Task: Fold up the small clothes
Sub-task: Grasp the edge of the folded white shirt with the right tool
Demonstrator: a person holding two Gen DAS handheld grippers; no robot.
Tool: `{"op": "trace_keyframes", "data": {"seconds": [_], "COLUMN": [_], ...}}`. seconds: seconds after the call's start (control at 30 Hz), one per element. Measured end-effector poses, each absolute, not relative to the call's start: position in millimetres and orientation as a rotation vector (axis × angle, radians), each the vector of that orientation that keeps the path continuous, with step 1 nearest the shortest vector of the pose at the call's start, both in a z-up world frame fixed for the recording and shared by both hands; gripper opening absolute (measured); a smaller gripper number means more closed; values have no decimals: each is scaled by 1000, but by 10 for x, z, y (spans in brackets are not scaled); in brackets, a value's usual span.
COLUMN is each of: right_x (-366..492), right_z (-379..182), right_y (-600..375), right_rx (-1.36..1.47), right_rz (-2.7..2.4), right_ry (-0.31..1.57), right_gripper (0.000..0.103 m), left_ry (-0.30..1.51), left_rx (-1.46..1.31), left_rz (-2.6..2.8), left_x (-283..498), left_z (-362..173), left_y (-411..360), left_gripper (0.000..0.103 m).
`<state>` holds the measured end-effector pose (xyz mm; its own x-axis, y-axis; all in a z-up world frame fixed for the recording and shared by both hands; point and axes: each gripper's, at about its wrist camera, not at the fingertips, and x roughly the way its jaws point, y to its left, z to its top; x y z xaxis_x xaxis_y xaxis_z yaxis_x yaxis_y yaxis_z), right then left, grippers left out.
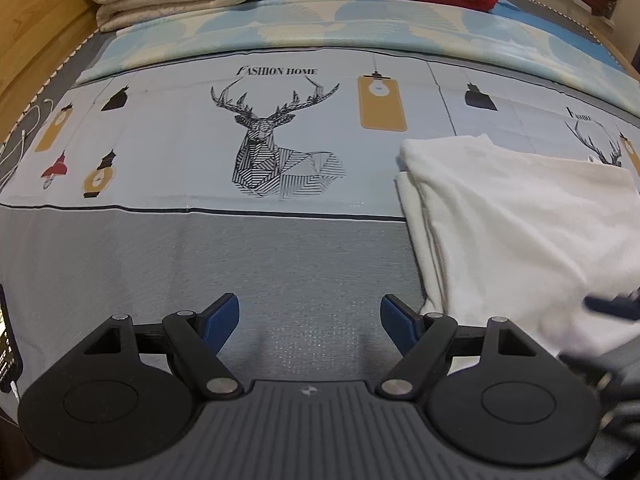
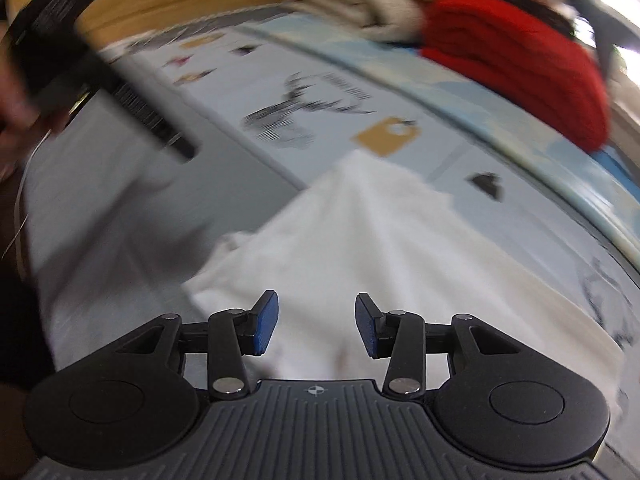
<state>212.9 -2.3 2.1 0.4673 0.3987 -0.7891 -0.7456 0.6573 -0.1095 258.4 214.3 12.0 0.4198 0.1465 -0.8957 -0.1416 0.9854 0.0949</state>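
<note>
The left claw (image 1: 310, 318) was held level and pointed straight ahead, its two blue-padded fingers (image 1: 222, 320) spread wide with nothing between them. The right claw (image 2: 316, 322) was tilted in its own view, which was smeared by motion blur; its blue pads (image 2: 266, 322) stood apart, less widely than the left's, and gripped nothing. Its blurred dark tip (image 1: 612, 306) showed at the left view's right edge.
</note>
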Motion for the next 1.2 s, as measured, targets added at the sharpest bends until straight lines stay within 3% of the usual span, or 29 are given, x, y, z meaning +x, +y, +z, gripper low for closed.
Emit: {"op": "trace_keyframes", "data": {"seconds": [0.03,0.23,0.57,0.67,0.73,0.83,1.0,1.2], "right_x": [2103,1952,1847,1876,1864,1837,1846,1875], "right_z": [-22,-356,-716,-723,-723,-727,-661,-457], "right_y": [38,337,588,593,606,625,587,523], "right_rx": [-504,-686,-871,-871,-880,-893,-871,-789], "right_rz": [756,832,842,836,852,871,872,869], "right_ry": [820,854,835,832,823,815,818,796], "right_gripper": [52,59,61,51,32,17,5,4], "left_ry": [1123,1128,1138,1141,1142,1144,1149,1155], "left_rx": [3,-8,-20,-16,-16,-16,-37,-192], "left_rz": [181,192,210,210,207,205,205,183], "left_x": [2583,2576,2587,2611,2632,2654,2702,2783], "left_z": [121,106,78,67,57,43,24,-30], "left_y": [2162,2278,2401,2384,2362,2324,2282,2321], "left_gripper": [82,82,82,82,82,82,82,84]}}
